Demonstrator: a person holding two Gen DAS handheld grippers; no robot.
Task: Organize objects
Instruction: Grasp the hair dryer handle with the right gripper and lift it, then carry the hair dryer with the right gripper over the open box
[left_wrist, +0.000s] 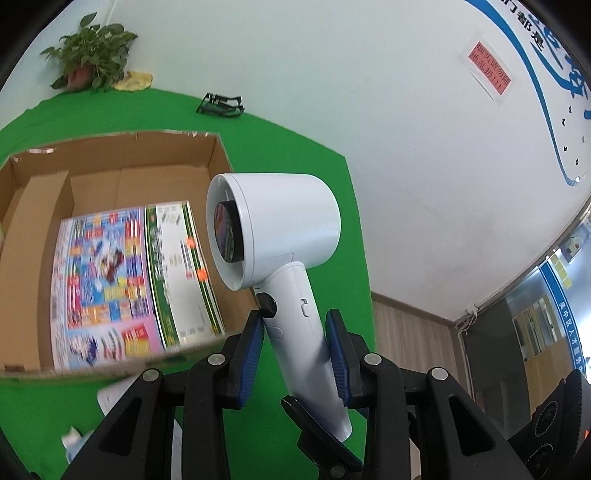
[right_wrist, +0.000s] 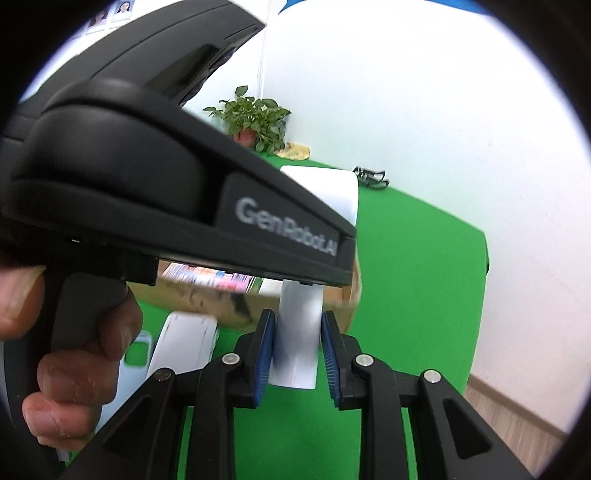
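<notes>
Here, in the left wrist view, a white dryer (left_wrist: 275, 236) stands at frame centre, its nozzle turned toward the box (left_wrist: 110, 162) that fills the left of the frame. The left tool (left_wrist: 295, 347) has its blue pads (left_wrist: 338, 354) on either side of the dryer's handle; the right pad touches it, while on the left a narrow gap seems to show, so I cannot tell whether the grip is closed. A magazine (left_wrist: 107, 277) lies flat in the box. The green counter (left_wrist: 325, 177) carries a plant (left_wrist: 92, 55) at upper left and a black frame (left_wrist: 221, 104) beyond the box.

In the right wrist view, the right tool (right_wrist: 297, 349) is clamped on the dryer's handle (right_wrist: 297, 347) at lower centre. The left tool's black body (right_wrist: 147, 177) crosses the upper left, gripped by a hand (right_wrist: 70, 354) at the left edge.
</notes>
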